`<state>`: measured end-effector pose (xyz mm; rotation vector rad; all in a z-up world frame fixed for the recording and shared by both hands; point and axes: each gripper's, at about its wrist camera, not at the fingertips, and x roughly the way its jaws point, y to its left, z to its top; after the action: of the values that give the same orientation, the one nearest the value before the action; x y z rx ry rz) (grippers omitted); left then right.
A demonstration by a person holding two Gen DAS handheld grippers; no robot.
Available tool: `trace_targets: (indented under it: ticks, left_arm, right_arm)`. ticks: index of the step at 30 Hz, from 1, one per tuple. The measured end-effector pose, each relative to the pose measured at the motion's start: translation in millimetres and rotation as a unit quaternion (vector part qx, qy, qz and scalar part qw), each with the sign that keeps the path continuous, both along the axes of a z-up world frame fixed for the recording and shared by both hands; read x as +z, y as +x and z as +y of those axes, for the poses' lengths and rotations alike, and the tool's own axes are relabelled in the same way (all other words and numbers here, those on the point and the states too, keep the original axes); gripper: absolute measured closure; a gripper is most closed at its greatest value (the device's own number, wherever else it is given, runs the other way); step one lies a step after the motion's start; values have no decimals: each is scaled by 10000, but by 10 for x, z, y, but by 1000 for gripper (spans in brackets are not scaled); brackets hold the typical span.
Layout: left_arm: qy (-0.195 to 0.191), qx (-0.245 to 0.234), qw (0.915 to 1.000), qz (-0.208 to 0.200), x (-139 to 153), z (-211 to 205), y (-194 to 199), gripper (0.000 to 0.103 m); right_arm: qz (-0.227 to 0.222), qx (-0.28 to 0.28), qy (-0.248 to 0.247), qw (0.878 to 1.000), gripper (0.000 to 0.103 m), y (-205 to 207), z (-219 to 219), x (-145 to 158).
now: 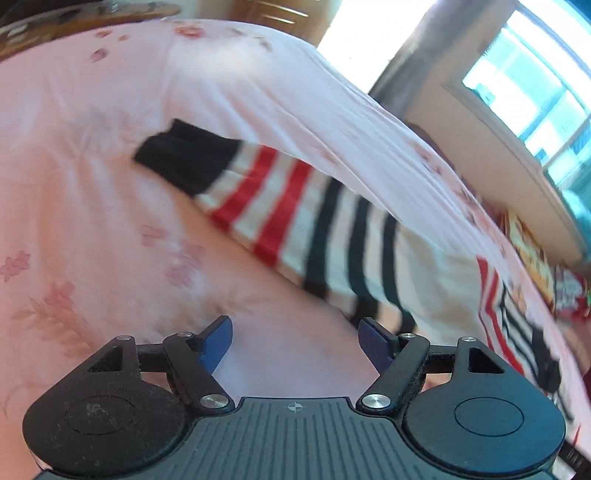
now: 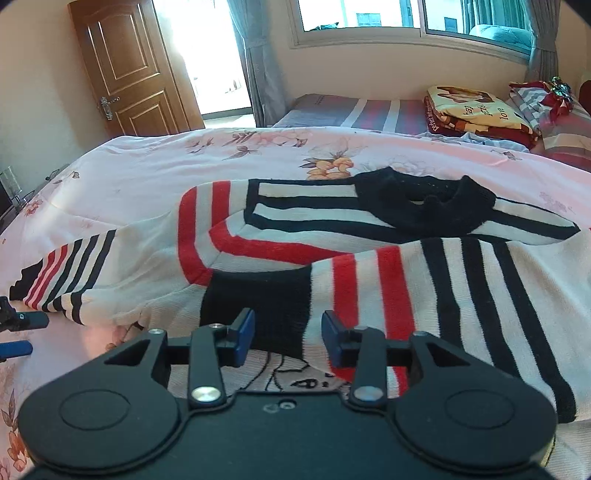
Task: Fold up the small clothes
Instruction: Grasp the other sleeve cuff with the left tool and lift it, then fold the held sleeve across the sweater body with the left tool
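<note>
Striped sweater [image 2: 369, 258] lies spread on the pink floral bedsheet [image 2: 147, 162], white knit w/ red + navy bands, navy collar [image 2: 424, 206] toward the window side. One sleeve folded across the body, its navy cuff [image 2: 258, 306] just ahead of the right gripper [image 2: 288, 334]; other sleeve [image 2: 66, 280] stretched out to the left. Right gripper: jaws partly apart, nothing pinched, cuff below the gap. Left gripper [image 1: 295, 343]: jaws wide, empty, over bare sheet near a sleeve w/ dark cuff [image 1: 184, 158]; view blurred. Beyond: second bed w/ folded blanket [image 2: 476, 110], wooden door [image 2: 129, 70], window [image 2: 406, 14].
</note>
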<state>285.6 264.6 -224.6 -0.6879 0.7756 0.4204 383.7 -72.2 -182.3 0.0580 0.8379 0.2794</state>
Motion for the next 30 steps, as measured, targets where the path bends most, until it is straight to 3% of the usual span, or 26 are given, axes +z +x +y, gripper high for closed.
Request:
trace_targets:
  ticks: [6,9,19,21,23,27,30]
  left_arm:
    - [-618,513,9961,-375,-200,509,134,72]
    - [-968,707,9910,-590,-313,687,241,84]
    - [-1232,748,9864,-785,-332,770,487,89]
    - [-1185,789,9868,-765,-339,777,470,98]
    - [-1171,803,9868,-773,-337,765,466,98]
    - [-756,631,9905,-962,-105,634,420,99]
    - [-280,185,9912,-1281,208,441,466,99]
  right_arm:
    - [40,-72,-133,9999,60,60,155,-60]
    - [53,-143,-169,9997,60,110,198,-81]
    - [75,-216,-293,9993,59,224,287,-116]
    - [72,-217,-309,9993,59,219,275,-111]
    - [90,-232,-322,9992,59,215,248,-124]
    - [64,-329,-244,9991,59,197,159,-108]
    - [-9,-458,-174,9988,59,174,72,-76]
